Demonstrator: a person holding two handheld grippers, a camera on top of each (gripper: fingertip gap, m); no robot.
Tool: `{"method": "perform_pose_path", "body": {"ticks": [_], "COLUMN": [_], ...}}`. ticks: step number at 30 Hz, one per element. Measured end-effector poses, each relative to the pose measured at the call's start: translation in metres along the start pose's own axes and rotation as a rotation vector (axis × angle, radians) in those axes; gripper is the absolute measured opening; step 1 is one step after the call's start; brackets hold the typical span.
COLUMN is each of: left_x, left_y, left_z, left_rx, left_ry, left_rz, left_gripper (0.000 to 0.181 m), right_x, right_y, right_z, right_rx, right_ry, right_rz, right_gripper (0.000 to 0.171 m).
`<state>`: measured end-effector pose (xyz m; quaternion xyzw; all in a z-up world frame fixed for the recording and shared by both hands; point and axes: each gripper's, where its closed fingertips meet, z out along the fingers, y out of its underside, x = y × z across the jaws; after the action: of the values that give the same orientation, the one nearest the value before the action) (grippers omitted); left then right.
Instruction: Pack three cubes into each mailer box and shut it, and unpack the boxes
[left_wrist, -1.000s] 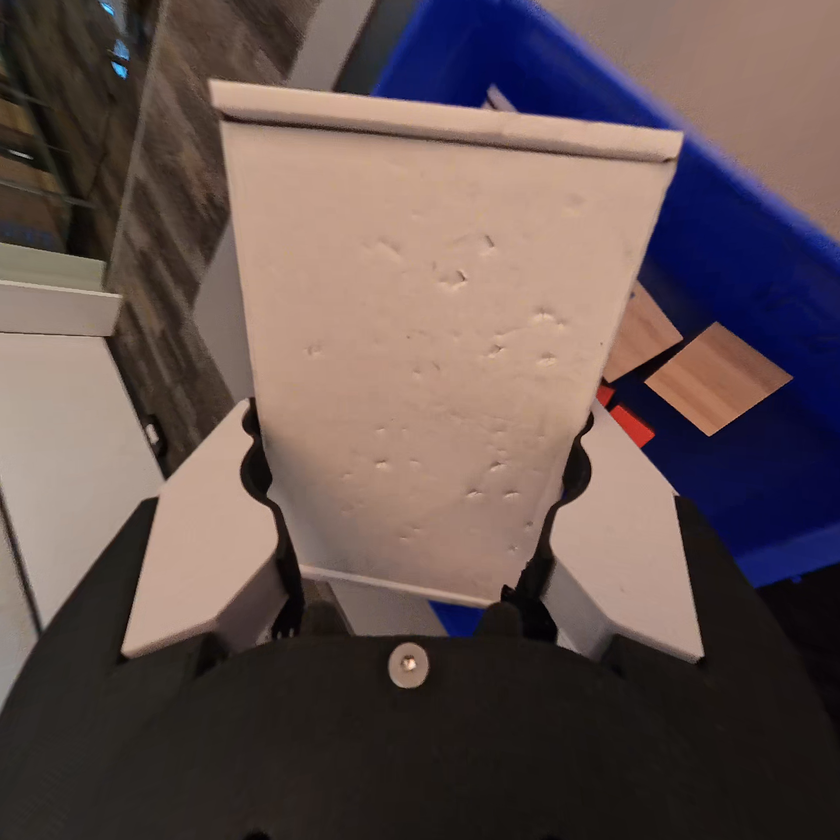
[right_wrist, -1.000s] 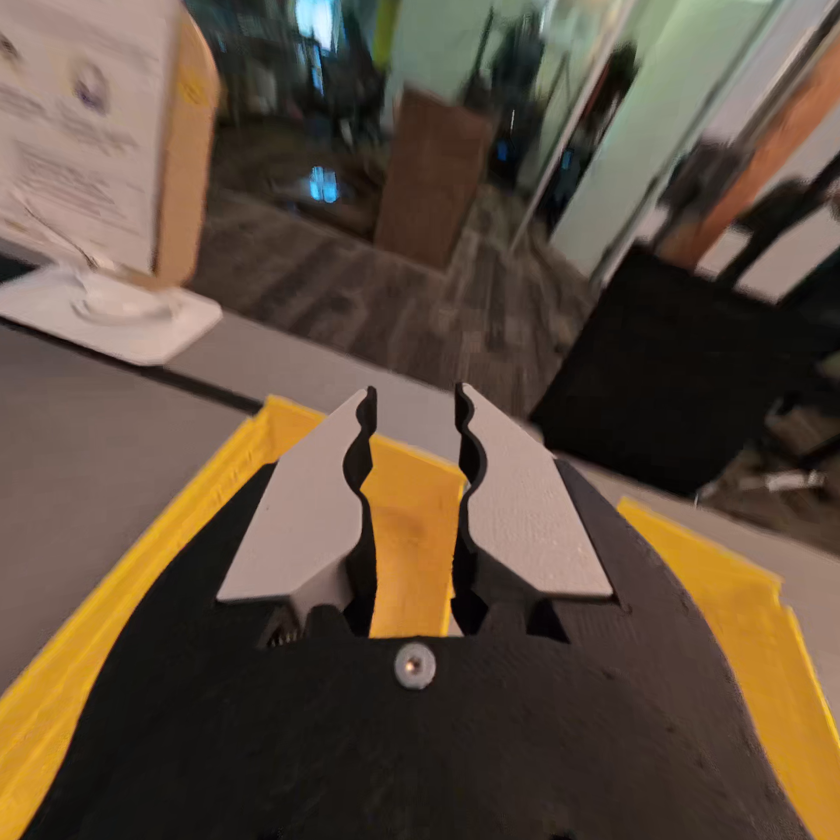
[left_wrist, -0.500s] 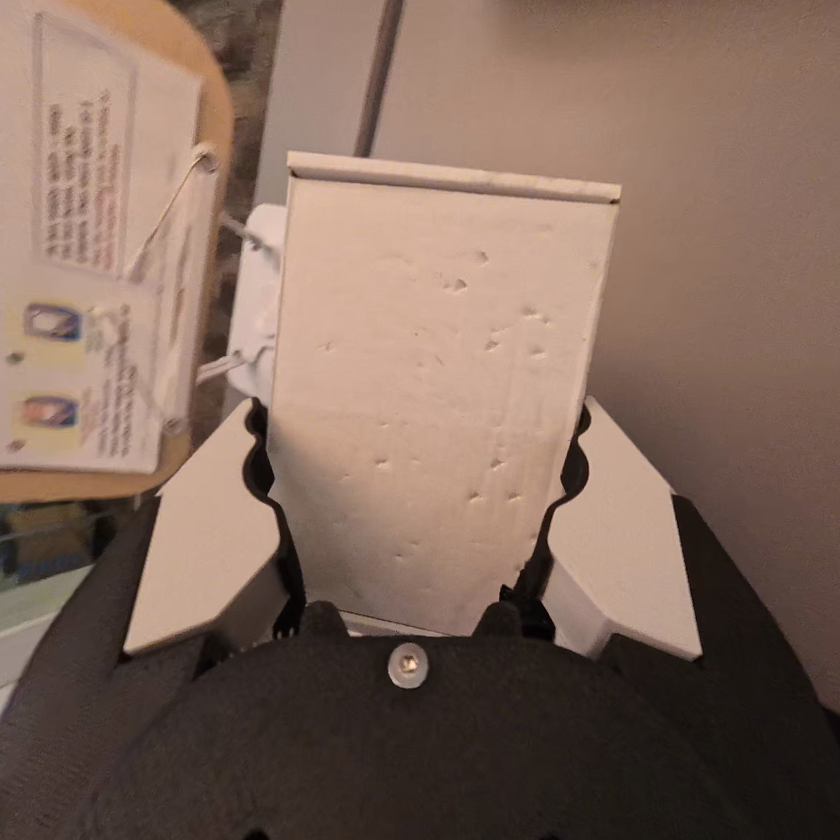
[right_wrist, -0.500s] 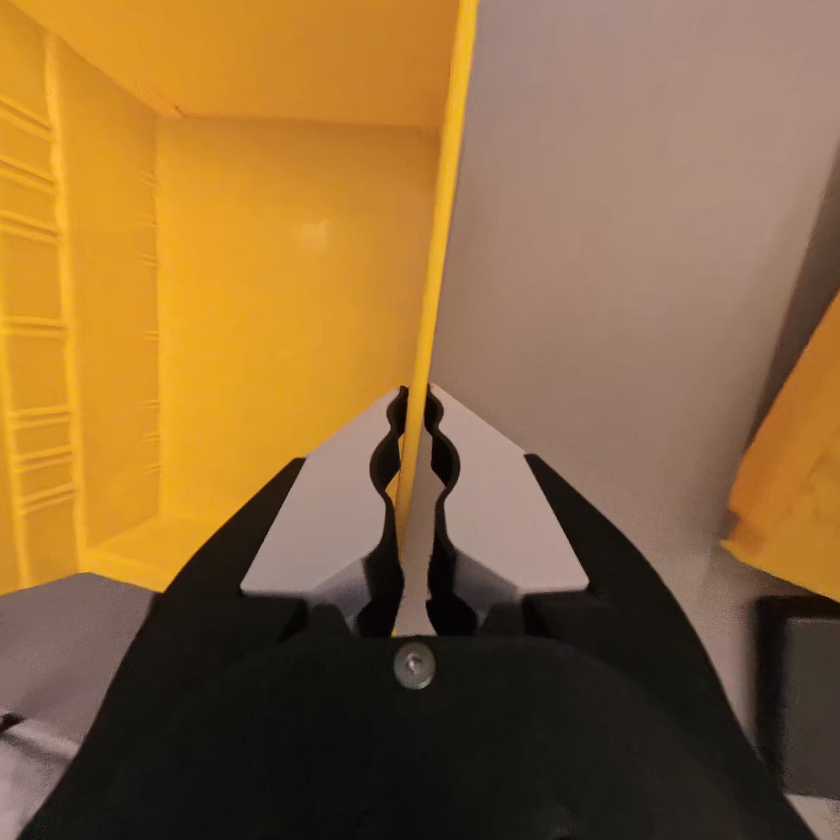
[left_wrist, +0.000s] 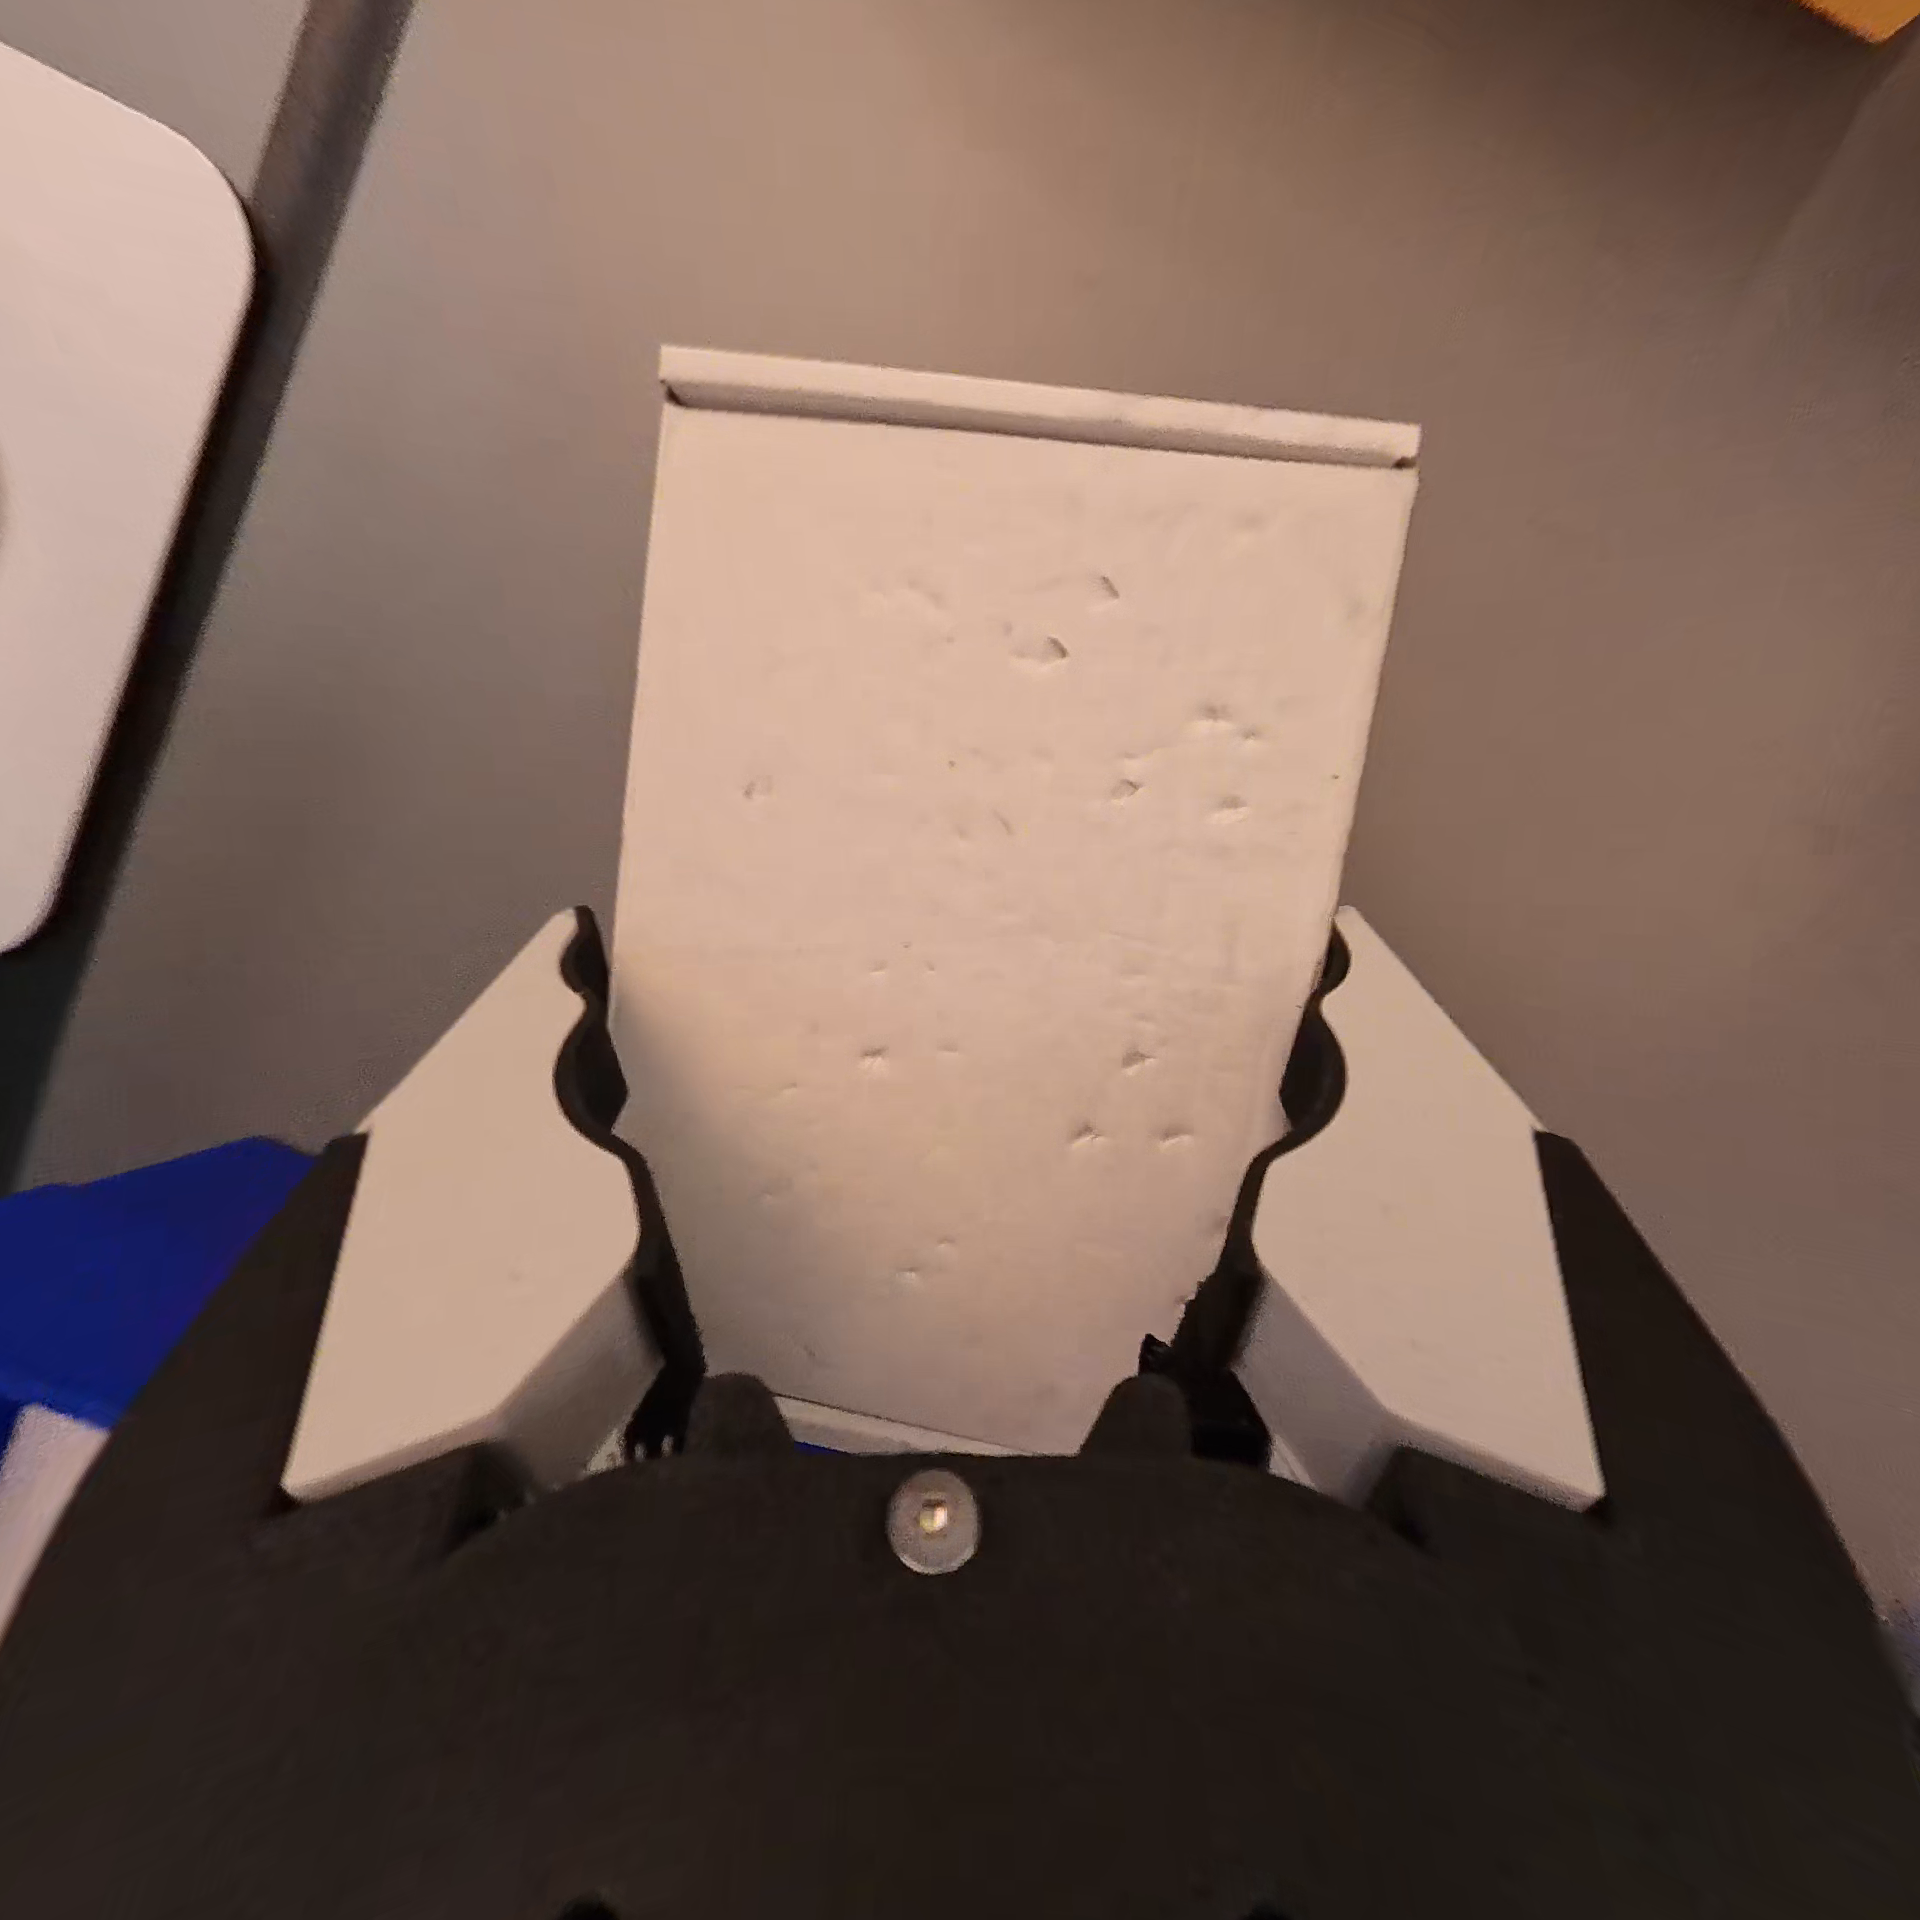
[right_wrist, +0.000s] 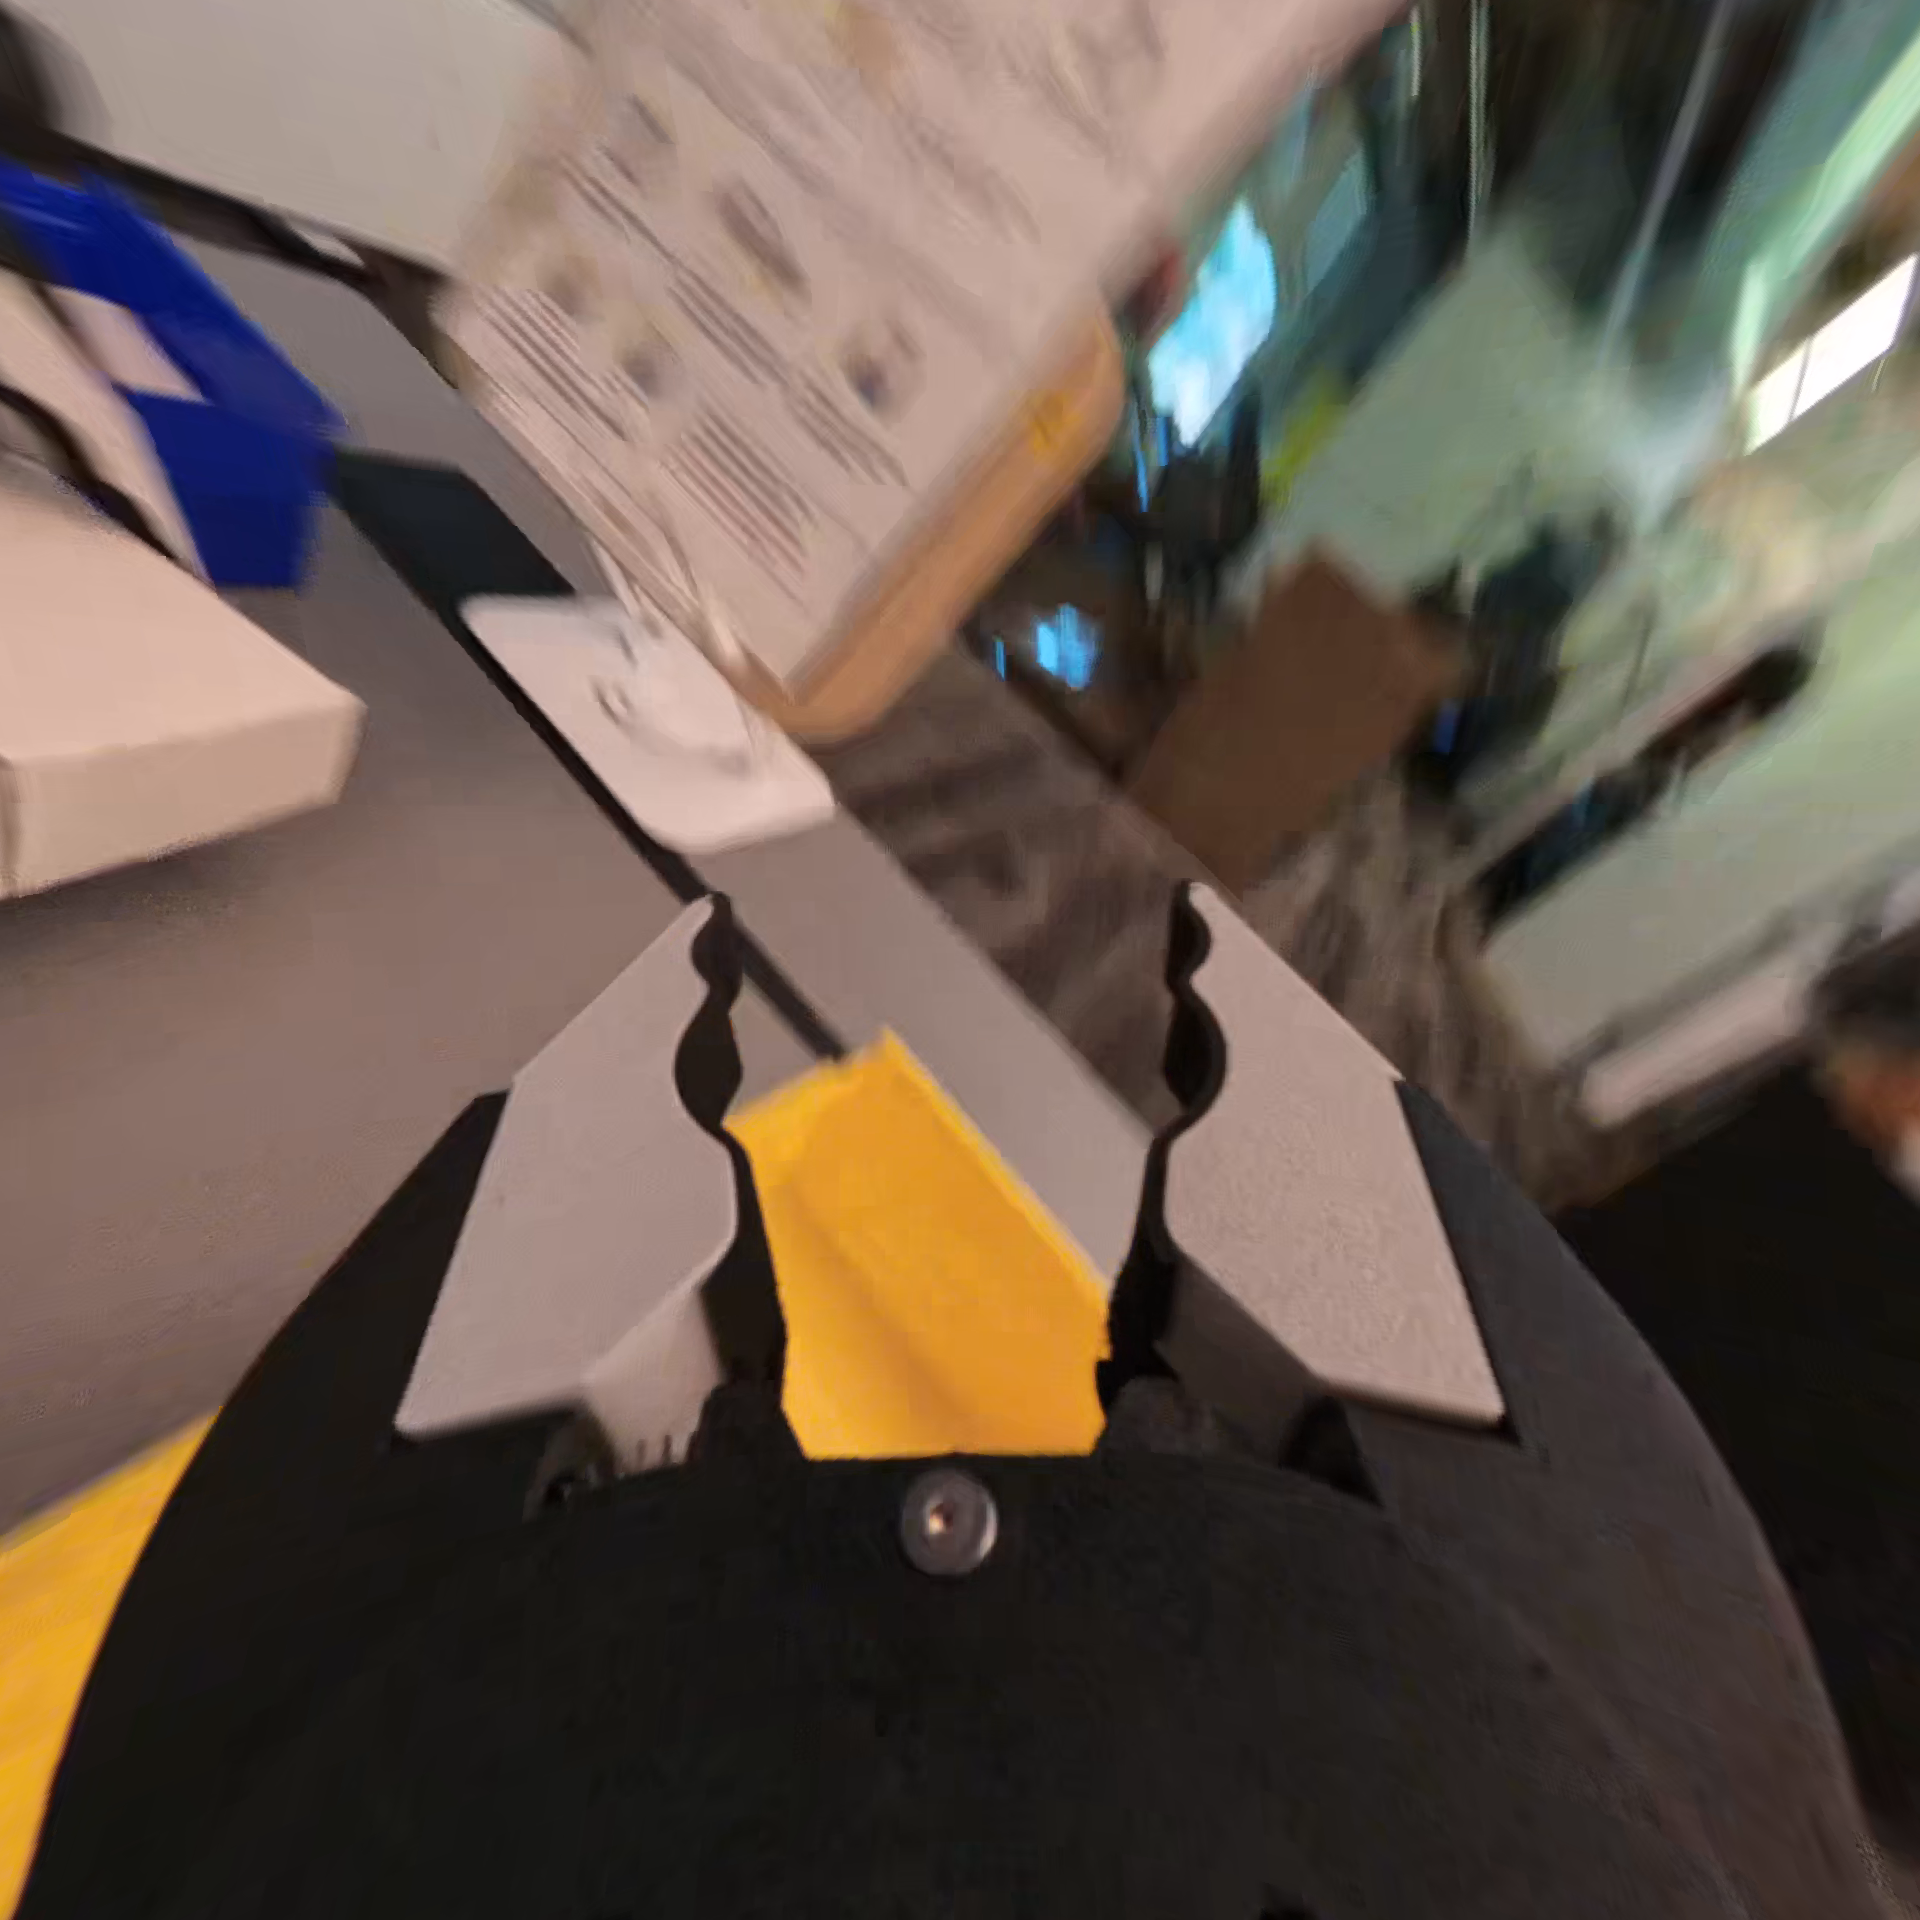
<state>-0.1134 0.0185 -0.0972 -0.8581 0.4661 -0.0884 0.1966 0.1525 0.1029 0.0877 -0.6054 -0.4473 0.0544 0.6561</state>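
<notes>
Half a second ago the right gripper (right_wrist: 951, 1122) was pinched almost shut over the thin yellow wall of a bin; now its jaws stand apart with nothing between them, only a corner of the yellow bin (right_wrist: 914, 1268) showing below, and its view has swung up, badly blurred, toward the room. The left gripper (left_wrist: 961, 1101) has carried its load from beside a printed sign to above bare grey table (left_wrist: 1039, 208), with a strip of blue bin (left_wrist: 114, 1278) at its lower left. It is clamped on the two long sides of a white mailer box (left_wrist: 997, 883), which sits flat and closed between the fingers, its folded lid edge farthest from the camera. The box looks like light corrugated card, stiff enough to hold by its side walls but easily crushed; the top face is already pocked with small dents, so a grip low on the walls near the corners seems safest, and whether it holds cubes cannot be told. Count: one mailer box in hand, a second white box (right_wrist: 156, 748) lying on the table in the right view, one blue bin, one yellow bin, no cubes visible.
</notes>
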Motion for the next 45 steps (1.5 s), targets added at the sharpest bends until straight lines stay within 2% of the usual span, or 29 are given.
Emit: {"method": "perform_pose_path", "body": {"ticks": [1,3,4,8,10,12,16,18,19,22,25,28,34,37,39,43,45], "left_x": [0.002,0.005,0.007,0.012,0.016,0.021,0.036,0.033,0.034,0.031,0.04,0.048,0.076,0.071,0.071,0.074,0.068], "left_y": [0.0,0.0,0.0,0.001,-0.002,-0.007,-0.013,-0.02,-0.029,-0.056,-0.062,-0.063,-0.062,-0.059,-0.061,-0.053,-0.051], "left_z": [0.0,-0.002,-0.003,-0.009,-0.014,-0.02,-0.023,-0.018,-0.02,-0.039,-0.061,-0.066,-0.039,-0.019,-0.008,0.024,0.03], "left_rx": [0.005,0.016,0.022,0.037,0.069,0.107,0.132,0.164,0.211,0.39,0.53,0.608,0.674,0.733,0.764,0.657,0.663], "left_ry": [0.034,0.1,0.13,0.224,0.279,0.338,0.435,0.386,0.383,0.338,0.264,0.142,0.073,-0.069,-0.1,-0.155,-0.257], "left_rz": [-0.027,-0.083,-0.107,-0.188,-0.21,-0.223,-0.189,-0.136,-0.111,-0.047,0.088,0.184,0.232,0.225,0.222,0.294,0.331], "left_gripper": [0.13,0.13,0.13,0.13,0.13,0.13,0.13,0.128,0.121,0.133,0.137,0.145,0.145,0.125,0.122,0.122,0.107], "right_x": [-0.022,-0.08,-0.11,-0.229,-0.275,-0.299,-0.287,-0.283,-0.281,-0.277,-0.268,-0.262,-0.242,-0.239,-0.239,-0.24,-0.24], "right_y": [-0.025,-0.056,-0.064,-0.062,-0.051,-0.041,-0.025,-0.01,0.0,0.033,0.058,0.068,0.083,0.086,0.087,0.087,0.087], "right_z": [0.01,0.028,0.038,0.063,0.068,0.077,0.101,0.099,0.097,0.088,0.082,0.072,0.055,0.049,0.047,0.047,0.045], "right_rx": [0.109,0.243,0.247,0.129,0.06,0.006,-0.071,-0.132,-0.181,-0.336,-0.481,-0.562,-0.628,-0.621,-0.616,-0.608,-0.605], "right_ry": [-0.011,-0.105,-0.183,-0.5,-0.587,-0.601,-0.428,-0.457,-0.491,-0.605,-0.65,-0.707,-0.749,-0.768,-0.78,-0.789,-0.8], "right_rz": [-0.104,-0.282,-0.314,-0.455,-0.569,-0.629,-0.749,-0.774,-0.766,-0.662,-0.53,-0.405,-0.351,-0.365,-0.369,-0.361,-0.361], "right_gripper": [0.093,0.104,0.108,0.113,0.113,0.113,0.09,0.075,0.074,0.074,0.073,0.072,0.073,0.073,0.073,0.074,0.074]}}
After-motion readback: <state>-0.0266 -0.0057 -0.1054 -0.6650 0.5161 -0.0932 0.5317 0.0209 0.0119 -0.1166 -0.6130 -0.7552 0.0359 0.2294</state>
